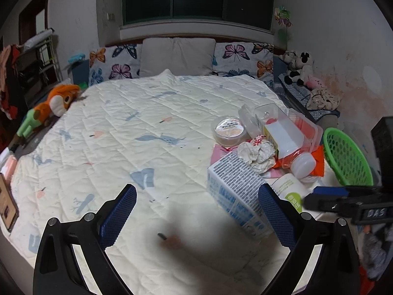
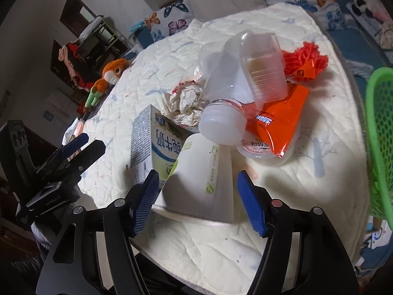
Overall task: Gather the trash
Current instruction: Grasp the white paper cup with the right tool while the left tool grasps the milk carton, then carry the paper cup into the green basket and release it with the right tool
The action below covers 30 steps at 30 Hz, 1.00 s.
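Note:
A pile of trash lies on the bed's right side: a blue-and-white milk carton [image 1: 233, 191] [image 2: 147, 137], a white paper cup [image 2: 203, 174] [image 1: 289, 189] lying on its side, crumpled paper [image 1: 258, 153] [image 2: 186, 104], a clear plastic bottle with white cap [image 2: 228, 91] [image 1: 289, 142], an orange wrapper [image 2: 277, 120] and a round lidded tub [image 1: 229, 129]. My right gripper [image 2: 199, 196] is open, its fingers on either side of the paper cup. My left gripper [image 1: 196, 218] is open and empty over the quilt, left of the carton.
A green plastic basket [image 1: 346, 154] [image 2: 379, 123] stands at the bed's right edge. Pillows [image 1: 176, 56] line the headboard. An orange plush toy [image 1: 56, 100] lies at the left edge. Stuffed animals [image 1: 298, 68] sit at the far right.

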Motion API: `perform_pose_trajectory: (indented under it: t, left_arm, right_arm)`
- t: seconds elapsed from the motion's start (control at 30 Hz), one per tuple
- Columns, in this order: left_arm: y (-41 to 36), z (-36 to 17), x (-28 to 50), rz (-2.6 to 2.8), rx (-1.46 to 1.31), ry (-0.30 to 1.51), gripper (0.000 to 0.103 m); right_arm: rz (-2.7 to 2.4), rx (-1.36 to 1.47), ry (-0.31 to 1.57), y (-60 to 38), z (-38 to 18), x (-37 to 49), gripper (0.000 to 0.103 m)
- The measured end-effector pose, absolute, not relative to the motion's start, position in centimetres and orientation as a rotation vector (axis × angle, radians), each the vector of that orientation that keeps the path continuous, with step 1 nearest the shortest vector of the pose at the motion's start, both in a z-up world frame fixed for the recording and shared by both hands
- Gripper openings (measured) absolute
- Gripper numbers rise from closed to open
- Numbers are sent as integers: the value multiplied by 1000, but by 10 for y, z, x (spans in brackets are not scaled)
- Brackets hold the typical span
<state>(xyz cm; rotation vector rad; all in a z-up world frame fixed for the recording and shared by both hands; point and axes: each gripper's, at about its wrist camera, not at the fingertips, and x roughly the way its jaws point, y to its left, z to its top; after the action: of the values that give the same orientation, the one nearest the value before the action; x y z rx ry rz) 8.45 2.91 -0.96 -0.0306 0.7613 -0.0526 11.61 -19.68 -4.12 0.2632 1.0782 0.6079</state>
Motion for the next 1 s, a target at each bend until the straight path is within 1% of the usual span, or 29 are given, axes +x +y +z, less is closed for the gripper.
perform_pose_trajectory:
  t: [0.2, 0.5, 0.7, 0.77, 0.8, 0.87, 0.9, 0.93, 1.0]
  left_arm:
    - [24, -15, 102, -92, -86, 819, 96]
    - [7, -21, 124, -135, -131, 894, 96]
    - [-2, -34, 143, -130, -140, 967, 95]
    - [-2, -38, 146, -127, -143, 985, 91]
    - [-2, -40, 147, -127, -148, 995, 86]
    - [-2, -45, 151, -130, -160, 1019, 86]
    - [-3, -47, 152, -126, -157, 1025, 84]
    - [-4, -48, 151, -122, -152, 1027, 81]
    - [-5, -50, 152, -134, -157, 1034, 79]
  right_arm:
    - [630, 268, 1113, -195, -53, 118, 66]
    - [629, 269, 1075, -202, -51, 108, 65]
    - [627, 280, 1041, -210, -44, 96, 64]
    - [629, 288, 1030, -215, -41, 93, 64]
    - [631, 296, 1023, -219, -39, 90, 64]
    - [633, 301, 1011, -221, -35, 87, 64]
    - [634, 304, 1005, -223, -34, 84, 64]
    - [634, 308, 998, -226, -32, 81, 64]
    - [628, 319, 987, -230, -28, 77, 64]
